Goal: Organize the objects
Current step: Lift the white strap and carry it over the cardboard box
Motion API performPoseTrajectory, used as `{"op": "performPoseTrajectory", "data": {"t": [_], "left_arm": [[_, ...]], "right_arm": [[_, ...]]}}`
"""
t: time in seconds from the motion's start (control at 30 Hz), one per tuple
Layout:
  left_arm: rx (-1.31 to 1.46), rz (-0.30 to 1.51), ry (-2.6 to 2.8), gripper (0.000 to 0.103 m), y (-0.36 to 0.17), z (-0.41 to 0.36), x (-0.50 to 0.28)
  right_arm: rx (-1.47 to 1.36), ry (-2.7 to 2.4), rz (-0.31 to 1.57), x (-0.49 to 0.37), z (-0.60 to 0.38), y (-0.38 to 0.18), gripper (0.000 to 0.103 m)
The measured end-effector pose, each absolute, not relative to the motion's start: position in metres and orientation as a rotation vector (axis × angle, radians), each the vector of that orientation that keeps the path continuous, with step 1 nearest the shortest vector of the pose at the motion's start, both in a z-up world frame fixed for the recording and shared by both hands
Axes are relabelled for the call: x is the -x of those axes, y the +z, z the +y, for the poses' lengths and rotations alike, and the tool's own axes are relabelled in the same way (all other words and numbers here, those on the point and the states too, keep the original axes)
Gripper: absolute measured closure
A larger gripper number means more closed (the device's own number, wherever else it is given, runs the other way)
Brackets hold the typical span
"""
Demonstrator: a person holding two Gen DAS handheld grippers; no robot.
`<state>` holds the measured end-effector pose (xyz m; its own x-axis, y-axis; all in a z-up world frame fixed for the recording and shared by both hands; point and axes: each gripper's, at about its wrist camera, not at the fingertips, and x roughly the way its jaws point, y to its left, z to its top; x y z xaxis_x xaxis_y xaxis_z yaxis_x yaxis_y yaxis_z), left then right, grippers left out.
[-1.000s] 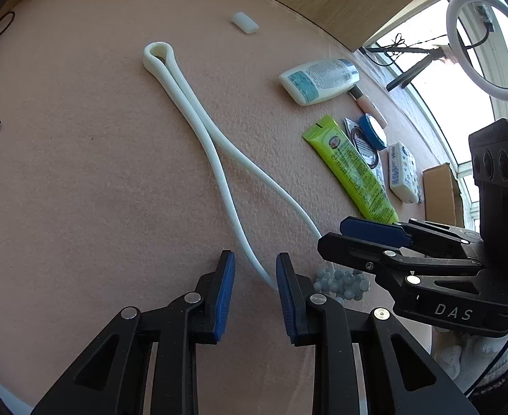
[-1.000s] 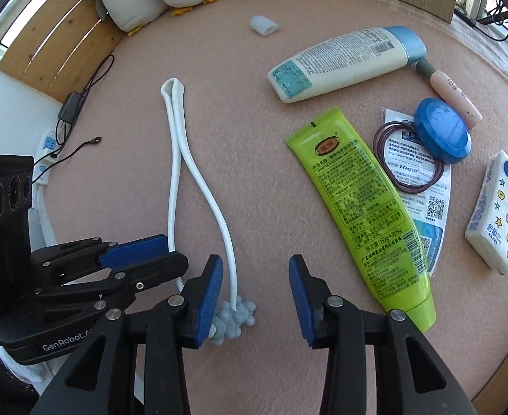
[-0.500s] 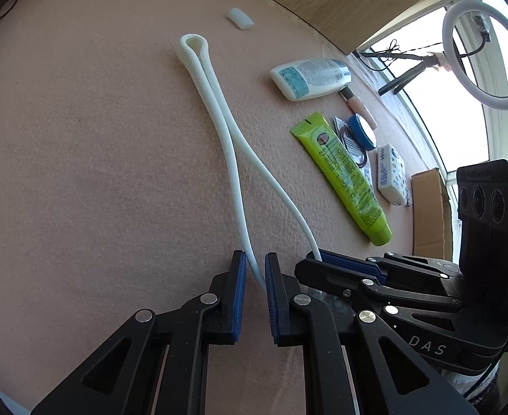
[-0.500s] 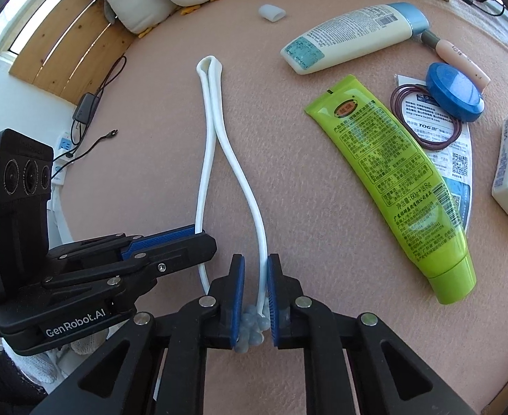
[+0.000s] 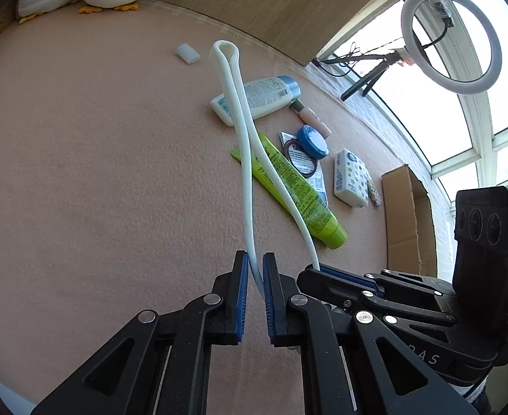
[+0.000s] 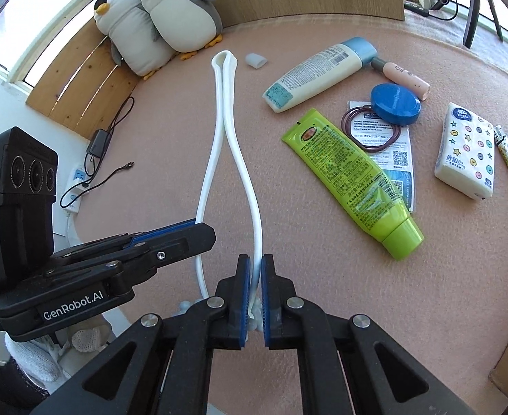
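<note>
Jaws of both grippers (image 5: 252, 269) (image 6: 255, 269) clamping white cord (image 6: 224, 110) ends, fold pointing away

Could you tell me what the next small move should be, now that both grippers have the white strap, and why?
Probably lift both ends together: the left gripper and right gripper are each shut on one strand of the white strap, whose folded loop points away.

Both grippers are black. The left gripper (image 5: 252, 278) has blue pads and silver screws. The right gripper (image 6: 255, 278) looks the same.
</note>
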<state>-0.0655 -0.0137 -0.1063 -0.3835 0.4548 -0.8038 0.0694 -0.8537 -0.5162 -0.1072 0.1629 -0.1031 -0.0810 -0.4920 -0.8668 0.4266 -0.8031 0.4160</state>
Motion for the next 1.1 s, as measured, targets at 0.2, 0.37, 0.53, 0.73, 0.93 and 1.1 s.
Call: {"op": "performPoseTrajectory", "data": {"t": [0.2,0.37,0.53,0.73,0.93,1.1], "left_arm": [[1.523,-0.624,2.281,0.094,-0.087,0.035,0.08],[1.483,-0.551,2.226,0.094,-0.074,0.089,0.091],[1.435,-0.469,2.171,0.094,-0.062,0.15,0.103],[1.395,-0.382,2.103,0.094,-0.053,0.228,0.112],[1.399,-0.327,2.038,0.094,-0.053,0.288,0.118],[1.416,-0.283,2.021,0.094,-0.056,0.323,0.123]], "right_arm": [[-1.562,-2.03,-0.156,0.106,0.214,-0.08,0.097],[-1.553,-2.12,-0.209,0.108,0.263,-0.063,0.097],[-1.56,-2.214,-0.287,0.109,0.318,-0.054,0.097],[-1.569,-2.321,-0.374,0.108,0.387,-0.051,0.097],[-1.587,-2.392,-0.44,0.109,0.438,-0.054,0.097],[-1.608,-2.418,-0.469,0.111,0.463,-0.062,0.097]]}}
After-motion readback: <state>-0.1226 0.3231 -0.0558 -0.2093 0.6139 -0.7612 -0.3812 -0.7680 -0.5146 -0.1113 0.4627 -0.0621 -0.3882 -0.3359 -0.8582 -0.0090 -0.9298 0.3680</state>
